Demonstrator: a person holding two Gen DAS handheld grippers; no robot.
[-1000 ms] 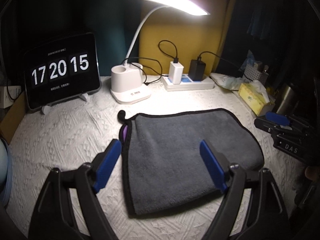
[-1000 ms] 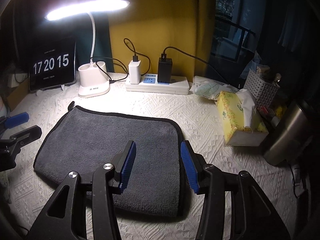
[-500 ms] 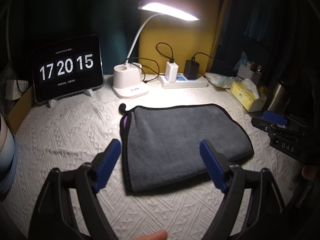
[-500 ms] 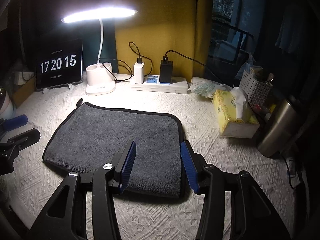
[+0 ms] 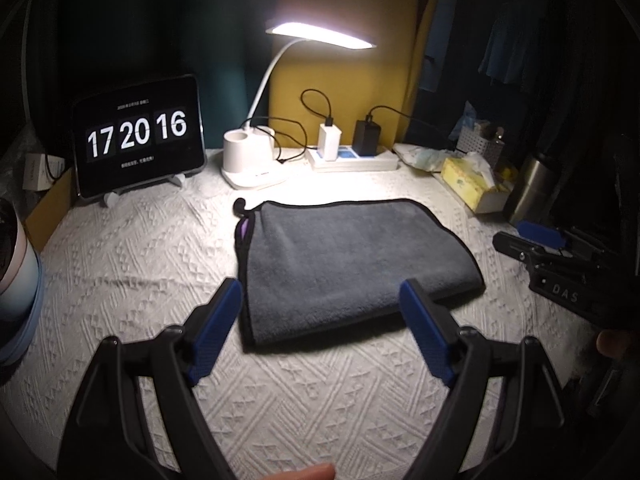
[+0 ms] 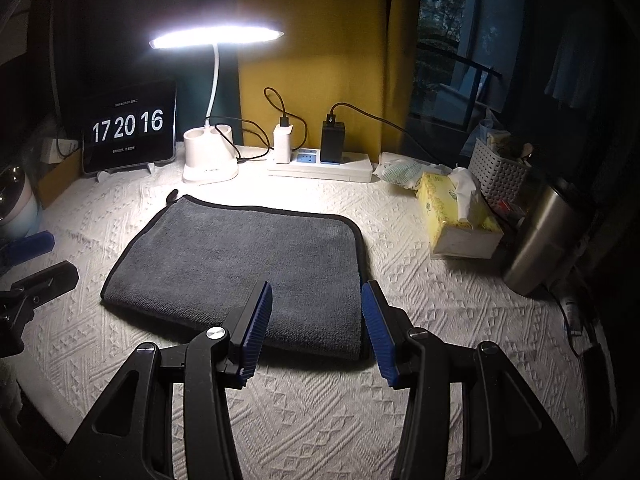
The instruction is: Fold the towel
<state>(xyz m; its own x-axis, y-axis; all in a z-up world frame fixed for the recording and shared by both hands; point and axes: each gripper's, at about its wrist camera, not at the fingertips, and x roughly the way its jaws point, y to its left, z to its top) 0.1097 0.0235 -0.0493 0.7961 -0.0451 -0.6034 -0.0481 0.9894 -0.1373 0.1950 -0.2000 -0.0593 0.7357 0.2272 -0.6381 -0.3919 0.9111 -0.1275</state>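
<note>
Left wrist view: left tongs (image 5: pixel 320 332) spread wide, nothing between the blue pads (image 5: pixel 216 332), held above the bench (image 5: pixel 132 248), aimed at the near left corner of the towel (image 5: pixel 352 260). No contact with the fabric. Right tongs body (image 5: pixel 556 276) visible at the right edge, off the towel's right end.

Right wrist view: right tongs (image 6: pixel 318 330) released too, gap narrower than the left pair, hovering over the towel's (image 6: pixel 240 264) near right corner. Whether they touch the fabric can't be told. Left tongs arm (image 6: pixel 36 284) shows at the left edge.

Towel: grey with black edging, folded, lying flat mid-bench, long side left to right. Small hang loop (image 5: pixel 240 205) at the far left corner, a bit of purple (image 5: pixel 243 229) showing at the left edge.

Surface: white textured cover over the bench. Back row: tablet clock (image 5: pixel 138 136) on a stand, lit desk lamp (image 5: pixel 256 156), power strip (image 5: pixel 356 158) with two chargers plugged in. Right side: yellow tissue box (image 6: pixel 456 216), white basket (image 6: pixel 498 172), steel flask (image 6: pixel 540 248). Room dark apart from the lamp; yellow wall panel (image 6: pixel 320 68) behind.
</note>
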